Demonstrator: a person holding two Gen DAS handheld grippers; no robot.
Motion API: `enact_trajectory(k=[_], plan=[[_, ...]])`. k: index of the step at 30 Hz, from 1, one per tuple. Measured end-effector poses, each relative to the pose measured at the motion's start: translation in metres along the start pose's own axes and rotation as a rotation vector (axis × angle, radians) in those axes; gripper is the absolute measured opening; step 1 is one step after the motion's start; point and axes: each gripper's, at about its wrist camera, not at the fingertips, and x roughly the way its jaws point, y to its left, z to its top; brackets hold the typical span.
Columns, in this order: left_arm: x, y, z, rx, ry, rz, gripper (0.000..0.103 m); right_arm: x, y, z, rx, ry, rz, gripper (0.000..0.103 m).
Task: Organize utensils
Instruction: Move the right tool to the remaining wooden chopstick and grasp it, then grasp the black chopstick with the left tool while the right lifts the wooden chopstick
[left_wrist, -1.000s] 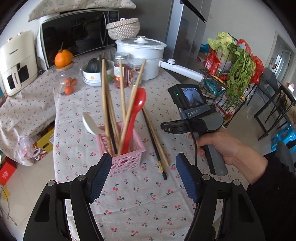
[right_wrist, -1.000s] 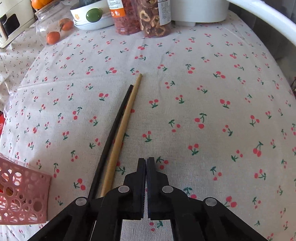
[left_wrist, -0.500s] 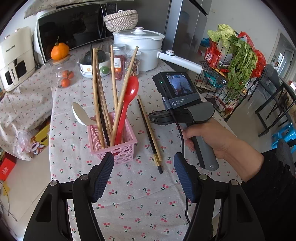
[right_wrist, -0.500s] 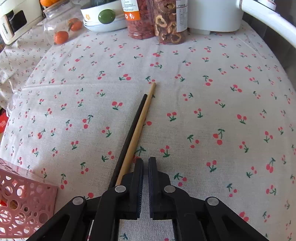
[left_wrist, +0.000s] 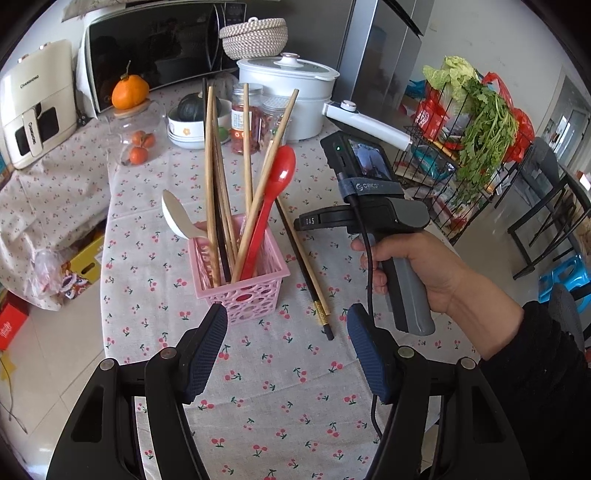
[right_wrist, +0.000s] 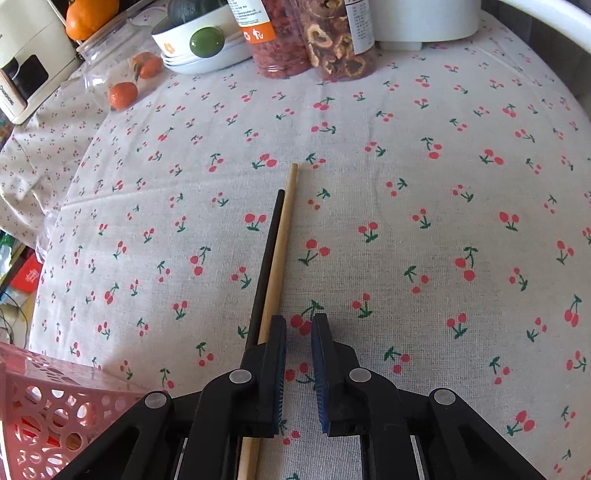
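Hiding the chopsticks' (right_wrist: 271, 280) near ends, our right tool (right_wrist: 298, 326) is opening with nothing between; both sticks lie just left.

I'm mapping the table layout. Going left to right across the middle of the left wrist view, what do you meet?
White spoon → pink basket → two loose chopsticks on the cloth → right hand-held gripper, jaws opening, in the person's hand → wire rack of greens.
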Motion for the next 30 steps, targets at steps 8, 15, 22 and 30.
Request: enact_trajectory(k=[8, 15, 22, 30], plan=[[0.005, 0.003, -0.003, -0.016, 0.004, -0.008, 0.070, 0.006, 0.010, 0.000, -0.040, 0.012, -0.002, 0.015], [0.008, -0.001, -0.006, -0.011, 0.014, 0.007, 0.070, 0.011, 0.018, 0.003, -0.109, 0.045, -0.105, 0.002], [0.029, -0.059, 0.007, 0.087, 0.026, -0.022, 0.062, -0.028, -0.043, -0.016, -0.018, 0.057, -0.161, 0.002], [0.126, -0.121, 0.053, 0.087, 0.038, 0.162, 0.061, -0.106, -0.130, -0.052, 0.147, -0.009, -0.165, 0.002]])
